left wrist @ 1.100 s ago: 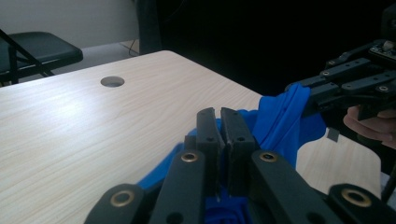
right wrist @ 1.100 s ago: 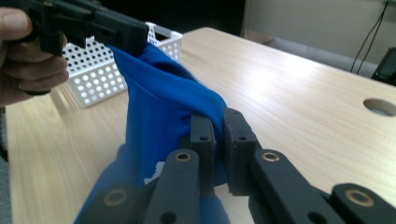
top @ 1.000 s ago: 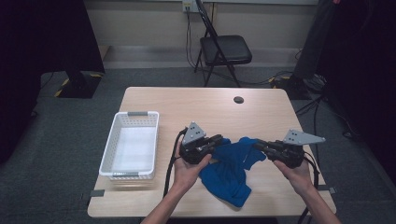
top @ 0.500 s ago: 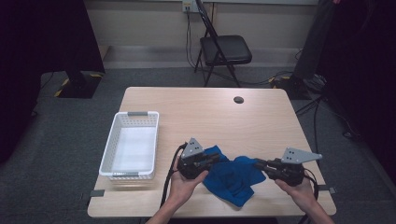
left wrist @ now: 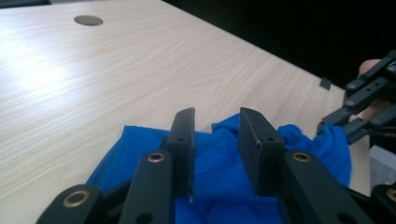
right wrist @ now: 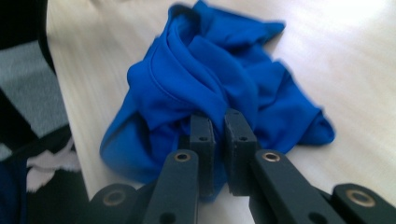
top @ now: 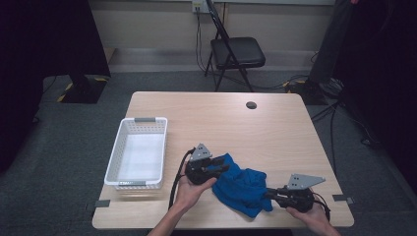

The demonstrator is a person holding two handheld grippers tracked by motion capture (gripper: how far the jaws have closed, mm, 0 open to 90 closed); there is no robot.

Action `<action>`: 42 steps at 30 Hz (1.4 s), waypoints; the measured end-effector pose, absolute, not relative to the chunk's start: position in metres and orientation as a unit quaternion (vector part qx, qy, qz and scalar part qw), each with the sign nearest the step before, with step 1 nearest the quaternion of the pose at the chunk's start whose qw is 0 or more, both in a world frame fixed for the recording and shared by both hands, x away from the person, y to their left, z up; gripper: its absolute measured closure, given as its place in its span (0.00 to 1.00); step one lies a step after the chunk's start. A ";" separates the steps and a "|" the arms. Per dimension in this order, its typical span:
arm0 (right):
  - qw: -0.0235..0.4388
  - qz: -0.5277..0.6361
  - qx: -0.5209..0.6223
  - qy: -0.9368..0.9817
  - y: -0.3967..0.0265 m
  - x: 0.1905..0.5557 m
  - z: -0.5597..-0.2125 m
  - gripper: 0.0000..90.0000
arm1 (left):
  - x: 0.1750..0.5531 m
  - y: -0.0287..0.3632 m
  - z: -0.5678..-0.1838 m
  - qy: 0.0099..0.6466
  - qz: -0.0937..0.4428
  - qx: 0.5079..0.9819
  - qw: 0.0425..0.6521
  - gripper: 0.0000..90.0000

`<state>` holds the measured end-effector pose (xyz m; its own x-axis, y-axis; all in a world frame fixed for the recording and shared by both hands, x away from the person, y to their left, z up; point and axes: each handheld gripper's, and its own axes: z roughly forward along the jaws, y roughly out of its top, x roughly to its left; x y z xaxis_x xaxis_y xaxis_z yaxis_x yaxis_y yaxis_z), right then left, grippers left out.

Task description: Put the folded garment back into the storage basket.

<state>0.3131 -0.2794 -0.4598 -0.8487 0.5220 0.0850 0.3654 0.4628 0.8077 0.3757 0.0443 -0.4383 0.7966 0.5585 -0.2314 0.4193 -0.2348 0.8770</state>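
The fingers (left wrist: 183, 140) of the left gripper (left wrist: 217, 154) stand parted with a clear gap; they have just been opening, and the crumpled bright blue cloth (left wrist: 224, 177) lies under and between them without either pad pressing on it. In the left gripper view the cloth spreads from beneath these fingers toward the other gripper, seen at the right edge with a fold of the cloth at its tips.

The fingers (right wrist: 201, 135) of the right gripper (right wrist: 218, 140) are drawn close together, only a narrow slit between them, pinched on a fold at the near edge of the blue cloth (right wrist: 210, 79). In the right gripper view the cloth is bunched in thick folds just ahead of the tips, resting on the pale wooden desk (right wrist: 355, 60).

From the high view the blue cloth (top: 243, 184) lies in a rumpled heap on the near part of the desk (top: 275, 128), close to the front edge, between the left gripper (top: 216, 169) at its upper left and the right gripper (top: 275, 194) at its lower right. A white plastic slatted basket (top: 114, 162) sits on the desk to the left of the left hand, well apart from the cloth. A small dark round disc (top: 251, 104) is set in the desk top near its far side. A black folding chair (top: 237, 51) stands on the grey floor beyond the desk.
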 end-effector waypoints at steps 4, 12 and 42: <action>0.079 0.438 0.256 0.858 -0.282 0.311 -0.468 0.93 | 0.381 0.033 -0.445 0.296 0.076 0.806 0.507 0.68; 0.072 0.434 0.248 0.863 -0.282 0.309 -0.471 0.88 | 0.402 0.029 -0.466 0.305 0.023 0.810 0.500 0.55; 0.099 0.433 0.310 0.841 -0.305 0.326 -0.469 0.91 | 0.367 0.020 -0.463 0.173 0.023 0.863 0.474 0.74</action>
